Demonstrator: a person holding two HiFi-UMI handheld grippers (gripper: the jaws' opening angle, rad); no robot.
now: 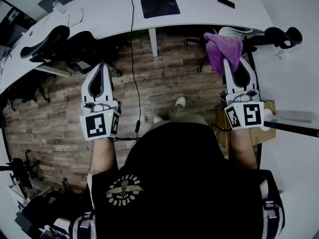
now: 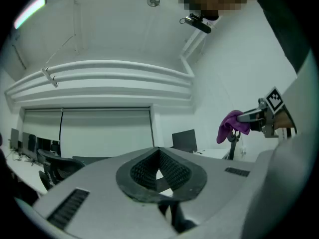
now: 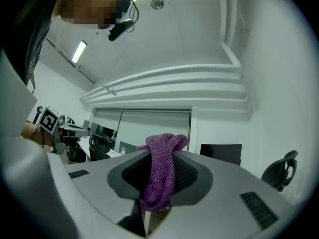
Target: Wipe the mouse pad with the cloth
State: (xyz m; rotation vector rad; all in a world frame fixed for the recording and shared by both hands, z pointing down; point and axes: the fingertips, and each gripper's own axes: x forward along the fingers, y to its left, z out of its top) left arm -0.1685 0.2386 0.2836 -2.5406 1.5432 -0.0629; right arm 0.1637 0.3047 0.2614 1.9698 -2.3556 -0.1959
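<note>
While the purple cloth (image 1: 223,50) hangs bunched in the clamped jaws of the right gripper (image 1: 233,63), the dark mouse pad (image 1: 160,6) lies well apart from it, just back from the near edge of the white desk (image 1: 99,14). The left gripper (image 1: 101,69) hovers above the wooden floor (image 1: 60,128), jaws pressed together on nothing

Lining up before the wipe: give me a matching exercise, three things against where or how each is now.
Things:
1. cloth
2. mouse pad
3. left tongs

Places or states:
A. shut, nothing in them
B. flat on the white desk
C. pinched in the right tongs

Pairs: 1-C, 2-B, 3-A
</note>
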